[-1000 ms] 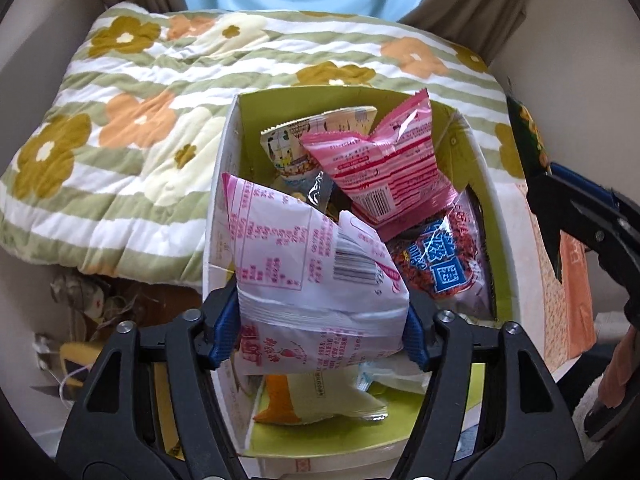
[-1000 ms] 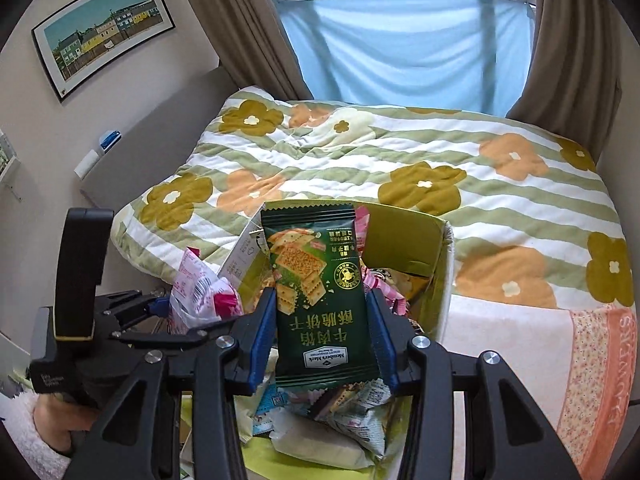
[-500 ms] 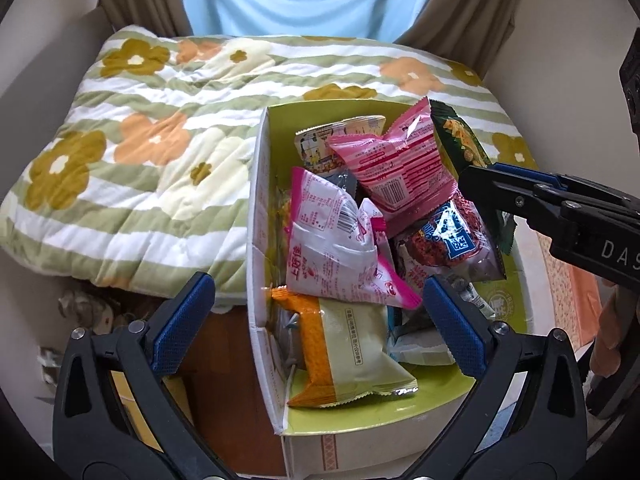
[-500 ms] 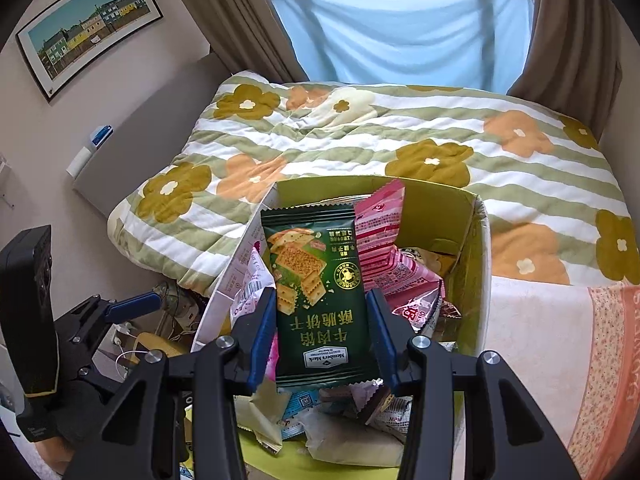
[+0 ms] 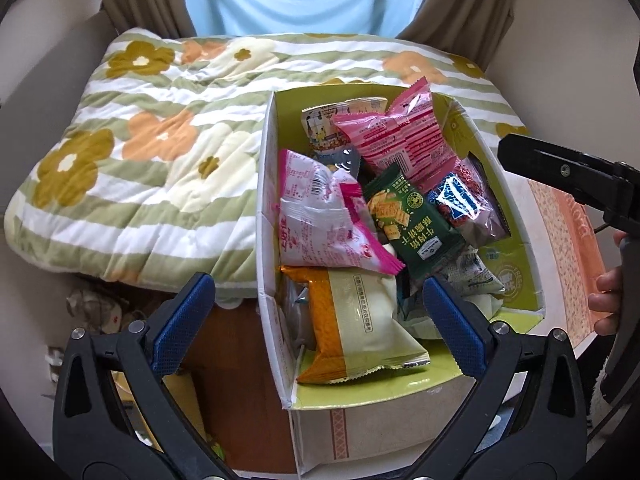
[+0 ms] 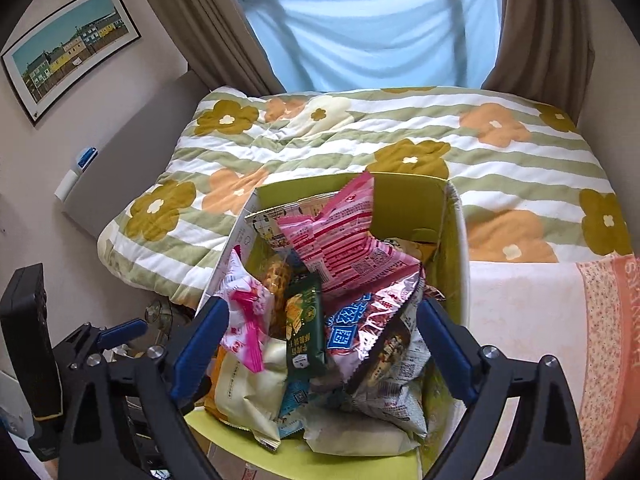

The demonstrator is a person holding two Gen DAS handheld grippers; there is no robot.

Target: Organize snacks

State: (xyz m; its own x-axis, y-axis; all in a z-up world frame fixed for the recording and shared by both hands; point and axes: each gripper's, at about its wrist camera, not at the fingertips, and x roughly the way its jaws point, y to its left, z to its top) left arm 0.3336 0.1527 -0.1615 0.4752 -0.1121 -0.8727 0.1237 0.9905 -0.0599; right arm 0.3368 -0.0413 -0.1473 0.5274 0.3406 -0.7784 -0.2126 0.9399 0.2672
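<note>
A cardboard box (image 5: 267, 184) with a green lining stands at the foot of the bed, also in the right wrist view (image 6: 456, 248), filled with several snack packs. The dark green cracker pack (image 5: 412, 216) lies in the middle of the pile, also in the right wrist view (image 6: 304, 320). A pink-and-white pack (image 5: 320, 216) lies left of it, a larger pink pack (image 5: 400, 140) behind, an orange-and-cream pack (image 5: 360, 320) in front. My left gripper (image 5: 320, 320) is open and empty above the box's near end. My right gripper (image 6: 320, 344) is open and empty over the box.
A floral striped quilt (image 5: 140, 152) covers the bed behind and left of the box. An orange patterned cloth (image 6: 560, 340) lies right of the box. Curtains and a blue sheet hang at the far window. The floor left of the box holds clutter (image 5: 100, 312).
My right gripper opened and let the dark green cracker pack drop into the box. My left gripper, which released the pink-and-white pack earlier, has drawn back a little.
</note>
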